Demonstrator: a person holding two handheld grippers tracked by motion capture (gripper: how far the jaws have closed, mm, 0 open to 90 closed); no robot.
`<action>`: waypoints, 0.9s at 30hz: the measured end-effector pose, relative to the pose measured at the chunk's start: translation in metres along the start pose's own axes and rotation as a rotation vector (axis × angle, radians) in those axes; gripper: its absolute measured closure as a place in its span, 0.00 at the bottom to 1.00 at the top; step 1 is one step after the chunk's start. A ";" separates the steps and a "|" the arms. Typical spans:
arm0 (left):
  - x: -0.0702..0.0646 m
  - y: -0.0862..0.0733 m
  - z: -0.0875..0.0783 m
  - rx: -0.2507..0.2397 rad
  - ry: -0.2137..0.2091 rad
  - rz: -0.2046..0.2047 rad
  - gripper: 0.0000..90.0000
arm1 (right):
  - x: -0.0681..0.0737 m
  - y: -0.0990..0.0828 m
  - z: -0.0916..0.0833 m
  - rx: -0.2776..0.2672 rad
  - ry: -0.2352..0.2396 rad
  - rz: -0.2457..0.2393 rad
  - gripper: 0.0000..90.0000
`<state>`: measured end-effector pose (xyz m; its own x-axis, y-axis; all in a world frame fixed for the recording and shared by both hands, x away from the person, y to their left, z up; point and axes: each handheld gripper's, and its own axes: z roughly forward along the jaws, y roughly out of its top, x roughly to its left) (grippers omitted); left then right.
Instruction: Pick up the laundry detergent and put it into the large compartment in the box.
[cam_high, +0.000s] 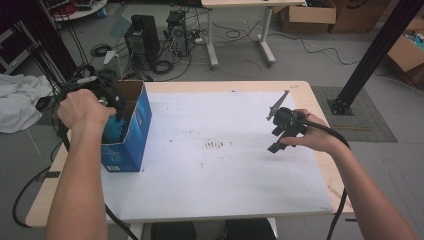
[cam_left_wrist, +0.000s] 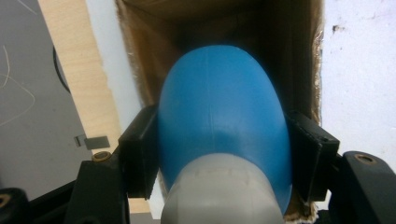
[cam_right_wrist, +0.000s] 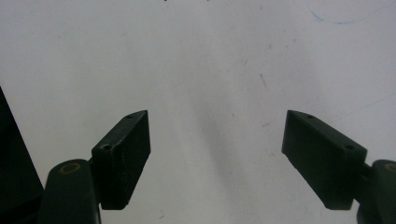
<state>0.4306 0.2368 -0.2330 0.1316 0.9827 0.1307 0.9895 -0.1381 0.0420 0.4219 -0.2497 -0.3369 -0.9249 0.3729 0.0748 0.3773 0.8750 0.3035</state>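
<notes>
1. The left gripper (cam_left_wrist: 219, 154) is clamped on a blue bulb (cam_left_wrist: 219, 116), a rounded, smooth thing with a pale grey neck (cam_left_wrist: 222, 189) at its near end. The pads press its two flanks at the widest part.

2. The bulb sits in the mouth of the open blue box (cam_high: 131, 131) at the table's left edge; in the left gripper view it hangs over the box's brown cardboard inside. In the high view the left hand (cam_high: 82, 107) covers most of it, with a bit of blue showing below the fingers.

3. The right gripper (cam_right_wrist: 217, 158) is spread wide and holds nothing. It hovers over the white sheet (cam_high: 215, 165) at the right side of the table, well apart from the box.

4. Handling, as a judgement: the bulb looks like rubber or soft plastic, hollow and light. It would give under pressure, so a firm squeeze may deform it rather than break it. Its skin is smooth and curved, so it could slide out forward or back if gripped off its widest girth.

5. Best hold: across the belly, as now, or at the grey neck, which looks stiffer and has a shoulder to catch.

6. The box is light cardboard and may shift or tip if the bulb or jaws knock its wall.
</notes>
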 end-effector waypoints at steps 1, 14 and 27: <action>-0.001 0.000 0.005 0.009 0.003 0.011 0.42 | 0.000 0.000 0.000 0.000 0.000 0.002 0.26; -0.009 -0.001 0.026 0.028 0.023 0.025 0.42 | 0.002 -0.001 0.002 0.000 0.003 0.002 0.26; -0.007 -0.003 0.038 0.037 0.017 -0.001 0.42 | 0.002 -0.003 0.003 0.002 0.004 0.005 0.26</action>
<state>0.4290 0.2354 -0.2714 0.1296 0.9805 0.1477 0.9912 -0.1319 0.0056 0.4192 -0.2511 -0.3407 -0.9232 0.3758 0.0801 0.3818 0.8737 0.3013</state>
